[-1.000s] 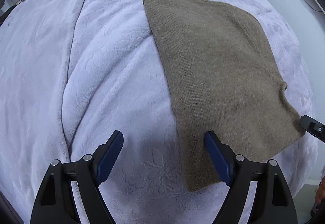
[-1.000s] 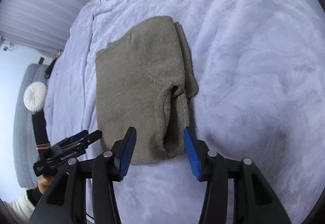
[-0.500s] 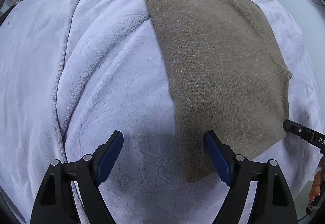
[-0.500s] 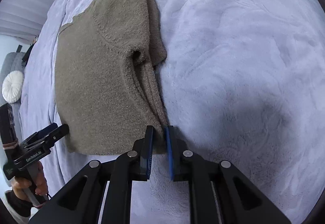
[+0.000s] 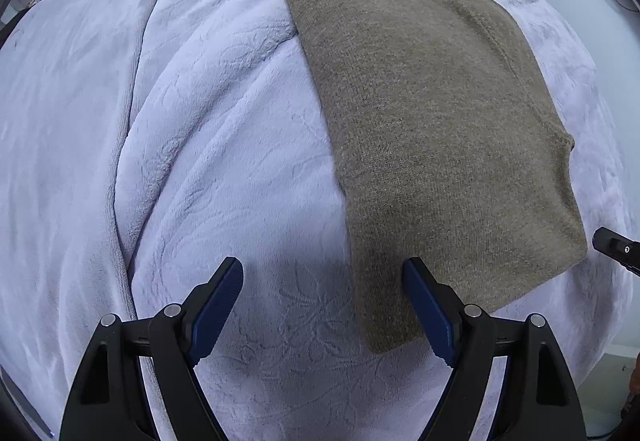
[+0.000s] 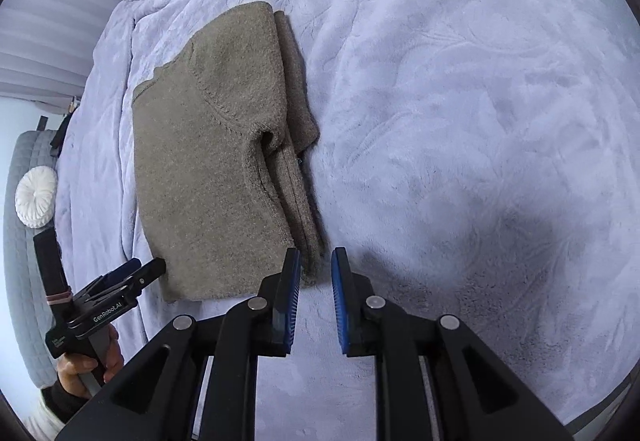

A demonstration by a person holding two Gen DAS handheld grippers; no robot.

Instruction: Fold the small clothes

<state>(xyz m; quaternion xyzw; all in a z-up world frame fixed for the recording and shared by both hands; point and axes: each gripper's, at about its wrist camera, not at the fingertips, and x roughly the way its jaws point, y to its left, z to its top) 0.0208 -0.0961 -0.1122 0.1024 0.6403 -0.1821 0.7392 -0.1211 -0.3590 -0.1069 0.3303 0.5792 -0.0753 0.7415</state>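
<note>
Brown knit sweater [image 5: 432,121] lay on the lilac blanket [image 5: 200,161], sides already tucked in; crosswise fold remained. Left gripper [image 5: 322,305] was spread wide, empty, straddling the sweater's near corner. Right gripper [image 6: 316,281] had narrowed, then eased slightly, at the folded edge; probably not pinching.

A fuzzy, matt olive-brown knitted sweater [image 5: 432,129] is laid on a plush lilac fleece blanket [image 5: 208,145] embossed with a floral pattern.
</note>
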